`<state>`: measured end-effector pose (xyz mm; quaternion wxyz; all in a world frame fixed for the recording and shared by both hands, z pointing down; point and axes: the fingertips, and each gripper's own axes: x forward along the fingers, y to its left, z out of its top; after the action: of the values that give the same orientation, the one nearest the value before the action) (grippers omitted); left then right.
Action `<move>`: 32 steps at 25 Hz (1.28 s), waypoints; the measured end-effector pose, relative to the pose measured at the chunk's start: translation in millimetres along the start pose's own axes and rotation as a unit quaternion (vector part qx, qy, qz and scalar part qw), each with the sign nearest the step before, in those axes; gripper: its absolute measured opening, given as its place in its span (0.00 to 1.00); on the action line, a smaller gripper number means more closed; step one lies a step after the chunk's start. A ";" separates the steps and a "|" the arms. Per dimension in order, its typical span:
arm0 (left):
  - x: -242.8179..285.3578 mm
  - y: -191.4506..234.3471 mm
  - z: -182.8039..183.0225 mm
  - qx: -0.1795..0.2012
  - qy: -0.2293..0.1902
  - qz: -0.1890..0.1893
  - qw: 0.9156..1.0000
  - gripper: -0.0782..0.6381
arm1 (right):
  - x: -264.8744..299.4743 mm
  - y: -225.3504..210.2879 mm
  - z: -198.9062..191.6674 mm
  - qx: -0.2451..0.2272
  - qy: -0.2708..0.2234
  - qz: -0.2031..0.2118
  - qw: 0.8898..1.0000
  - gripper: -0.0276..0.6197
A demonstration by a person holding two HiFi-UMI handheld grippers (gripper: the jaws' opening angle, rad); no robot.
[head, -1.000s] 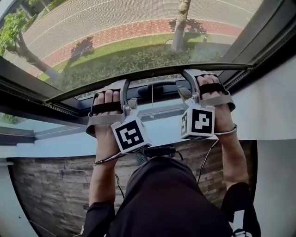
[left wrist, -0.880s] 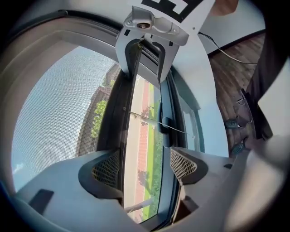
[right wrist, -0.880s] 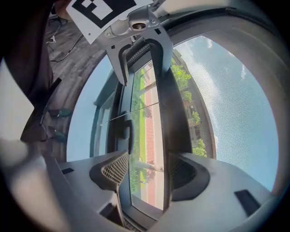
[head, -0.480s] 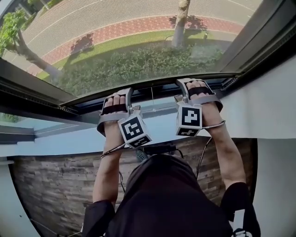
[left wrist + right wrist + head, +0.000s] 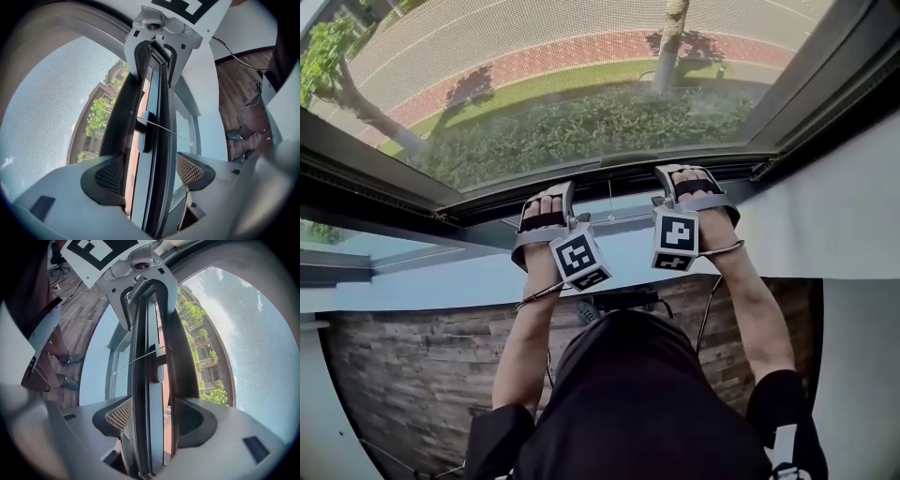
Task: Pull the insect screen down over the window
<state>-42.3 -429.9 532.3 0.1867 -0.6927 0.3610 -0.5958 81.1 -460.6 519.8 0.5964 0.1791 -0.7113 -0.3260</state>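
Note:
The insect screen point(image 5: 581, 75) is a fine grey mesh across the window, with trees and a brick path showing through it. Its dark bottom bar point(image 5: 614, 171) lies low, just above the window's lower frame. My left gripper point(image 5: 547, 194) is shut on the bar left of centre, and my right gripper point(image 5: 682, 173) is shut on it right of centre. In the left gripper view the bar point(image 5: 161, 117) runs between the pads of the left gripper point(image 5: 150, 171). In the right gripper view the bar point(image 5: 145, 357) sits likewise in the right gripper point(image 5: 150, 416). A small pull tab point(image 5: 143, 133) with a thin cord sits mid-bar.
A pale sill point(image 5: 459, 281) lies below the window, with wood flooring point(image 5: 403, 375) beneath it. The dark window frame point(image 5: 825, 84) slants up at the right. A white wall point(image 5: 834, 216) stands beside my right arm. Cables trail from both wrists.
Both grippers have come down together with the bar in them. The open strip under the bar has narrowed, and the mesh now covers more of the window.

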 end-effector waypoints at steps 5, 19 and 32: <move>9.0 -3.8 2.7 -0.005 0.006 -0.001 1.000 0.63 | 5.0 0.8 -5.6 -0.001 0.000 0.008 1.000 0.45; 51.4 -60.0 -17.9 -0.002 0.035 -0.066 0.997 0.63 | 44.4 53.7 -3.0 0.012 0.004 0.079 0.997 0.45; 60.6 -74.0 -20.7 -0.019 0.028 -0.065 0.997 0.63 | 59.8 70.7 -7.6 -0.004 0.015 0.090 0.996 0.44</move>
<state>-39.9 -420.6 629.7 0.1250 -0.7012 0.3315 -0.6187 84.6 -449.9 612.0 0.6343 0.1170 -0.7145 -0.2709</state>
